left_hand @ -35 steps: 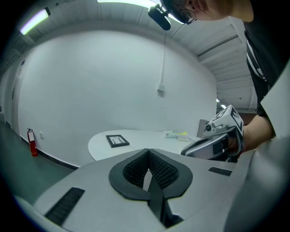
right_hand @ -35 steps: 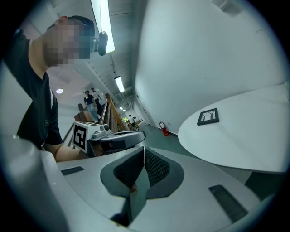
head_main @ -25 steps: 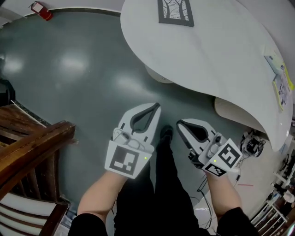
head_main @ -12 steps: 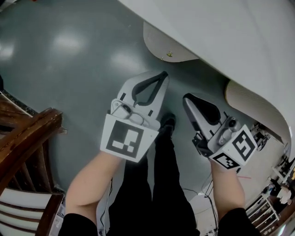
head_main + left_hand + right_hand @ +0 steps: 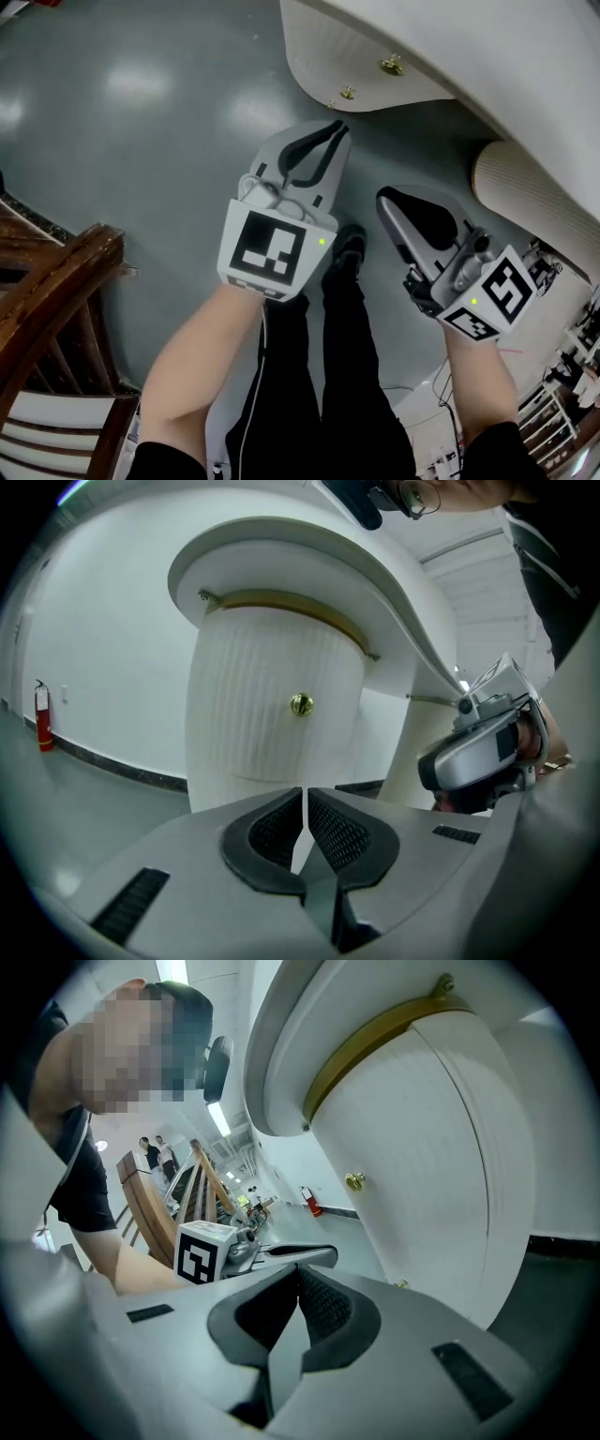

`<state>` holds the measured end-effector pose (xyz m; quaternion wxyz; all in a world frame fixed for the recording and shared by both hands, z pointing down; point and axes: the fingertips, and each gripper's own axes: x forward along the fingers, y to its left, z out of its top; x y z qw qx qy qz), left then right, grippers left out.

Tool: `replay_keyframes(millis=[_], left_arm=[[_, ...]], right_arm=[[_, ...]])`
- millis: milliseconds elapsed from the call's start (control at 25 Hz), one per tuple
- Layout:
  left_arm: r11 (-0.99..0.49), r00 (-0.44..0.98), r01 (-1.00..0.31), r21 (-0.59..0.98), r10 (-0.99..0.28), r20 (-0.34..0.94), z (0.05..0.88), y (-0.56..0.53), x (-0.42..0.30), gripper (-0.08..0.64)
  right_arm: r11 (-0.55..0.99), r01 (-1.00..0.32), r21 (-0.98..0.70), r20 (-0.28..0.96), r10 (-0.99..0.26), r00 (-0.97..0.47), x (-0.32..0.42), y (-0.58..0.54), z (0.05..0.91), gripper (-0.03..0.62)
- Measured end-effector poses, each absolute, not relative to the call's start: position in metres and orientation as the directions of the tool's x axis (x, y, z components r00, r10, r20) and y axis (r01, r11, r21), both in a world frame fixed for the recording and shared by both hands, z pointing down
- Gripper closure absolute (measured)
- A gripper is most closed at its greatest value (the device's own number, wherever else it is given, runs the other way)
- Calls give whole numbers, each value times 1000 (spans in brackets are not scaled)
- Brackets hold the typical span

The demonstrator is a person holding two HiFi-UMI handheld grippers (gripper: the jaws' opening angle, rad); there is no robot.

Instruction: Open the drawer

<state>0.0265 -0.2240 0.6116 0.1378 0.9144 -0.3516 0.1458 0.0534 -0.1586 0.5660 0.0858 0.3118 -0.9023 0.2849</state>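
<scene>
Office-like hall: glossy grey floor (image 5: 141, 112), curved white desk (image 5: 281, 564) ahead of the left claw (image 5: 305, 794), fire extinguisher (image 5: 39, 716) far left.

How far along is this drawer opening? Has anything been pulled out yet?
Nothing done yet: the white ribbed rounded drawer front looks shut. In hand: the left gripper faces its round brass knob, jaws together, empty, short of it; the right gripper is likewise shut. Left: grasp the knob and pull.

Left gripper (image 5: 330, 131) and right gripper (image 5: 387, 199) side by side above grey floor (image 5: 141, 141); white drawer (image 5: 337, 47) with brass knob (image 5: 392, 66) beyond; wooden chair (image 5: 56, 281) left.
</scene>
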Motion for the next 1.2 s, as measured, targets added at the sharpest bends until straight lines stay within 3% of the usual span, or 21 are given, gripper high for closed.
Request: replay_keyframes(millis=[320,520,1200], left_arm=[[-713,702,-686,142,-599,384,641,-230,31,546],[-715,701,-684,141,-593,396,648,-242,38,485],[-633,601,-765,117,-637,483,722,-277,43,417]], right_arm=[[660,-594,-459,336,-490,-804,44,-160,580,575],[672,-582,-458,317,-488,-813,39,-163,571,575],[664,-580,-472,323,-482,-814,51,-155,570,575]])
